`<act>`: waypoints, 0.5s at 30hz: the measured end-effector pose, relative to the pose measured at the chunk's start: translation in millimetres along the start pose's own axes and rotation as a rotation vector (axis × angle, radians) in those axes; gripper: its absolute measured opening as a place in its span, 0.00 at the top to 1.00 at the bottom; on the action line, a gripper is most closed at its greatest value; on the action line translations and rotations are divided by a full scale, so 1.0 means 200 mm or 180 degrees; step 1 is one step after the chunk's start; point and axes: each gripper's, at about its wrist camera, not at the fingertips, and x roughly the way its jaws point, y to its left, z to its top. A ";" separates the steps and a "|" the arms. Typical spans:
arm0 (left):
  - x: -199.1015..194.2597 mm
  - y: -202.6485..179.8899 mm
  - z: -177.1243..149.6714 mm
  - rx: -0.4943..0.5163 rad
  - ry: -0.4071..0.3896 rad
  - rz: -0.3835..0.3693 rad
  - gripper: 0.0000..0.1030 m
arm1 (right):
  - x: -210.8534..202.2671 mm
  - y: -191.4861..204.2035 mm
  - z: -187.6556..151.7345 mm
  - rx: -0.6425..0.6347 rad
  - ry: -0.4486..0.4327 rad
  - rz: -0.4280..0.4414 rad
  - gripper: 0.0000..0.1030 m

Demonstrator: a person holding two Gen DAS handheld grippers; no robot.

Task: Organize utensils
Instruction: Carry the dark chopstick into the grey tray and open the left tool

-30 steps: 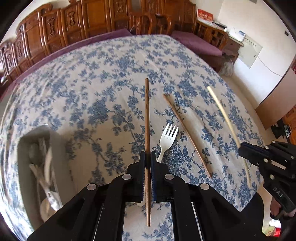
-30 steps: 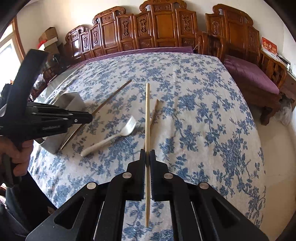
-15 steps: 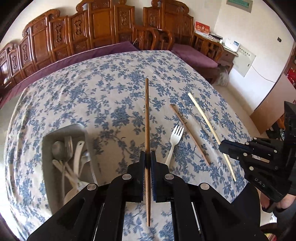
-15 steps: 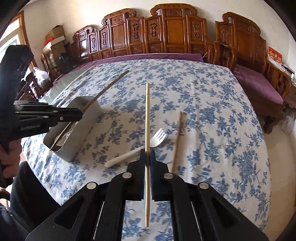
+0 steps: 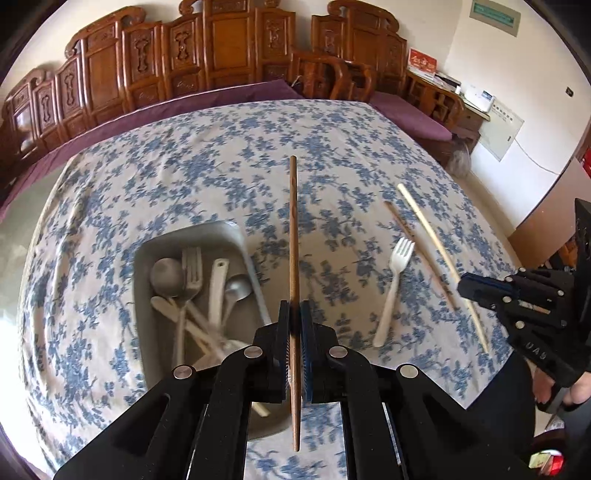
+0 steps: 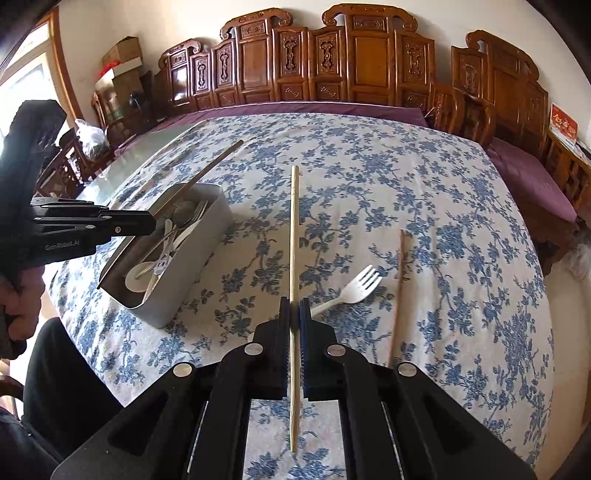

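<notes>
Fingers of the left gripper (image 5: pixel 294 325) pinched a dark chopstick (image 5: pixel 293 236), shaft running forward between them, beside the grey tray (image 5: pixel 147 254). Right gripper (image 6: pixel 294 325) clamped a pale chopstick (image 6: pixel 294 236) likewise. White fork (image 6: pixel 354 288) and another chopstick (image 6: pixel 399 277) lay on the bench (image 6: pixel 443 206).

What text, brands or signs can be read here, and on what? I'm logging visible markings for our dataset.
"GenRobot.AI": white print on the side of the black left tongs.
"UAS" or similar, partly legible: on the body of the black right tongs.
Red card with gold characters on the wooden sideboard: too blurred to read.
Green wall sign: unreadable.
</notes>
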 end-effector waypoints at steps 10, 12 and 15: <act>0.06 0.27 -0.09 -0.0167 0.0169 0.0162 0.95 | 0.03 0.07 -0.01 -0.0047 0.0069 0.0013 0.94; 0.08 0.29 -0.11 -0.0176 0.0184 0.0180 0.95 | 0.03 0.07 -0.01 -0.0048 0.0076 0.0009 0.94; 0.09 0.32 -0.13 -0.0182 0.0232 0.0188 0.95 | 0.03 0.07 -0.01 -0.0061 0.0088 0.0012 0.94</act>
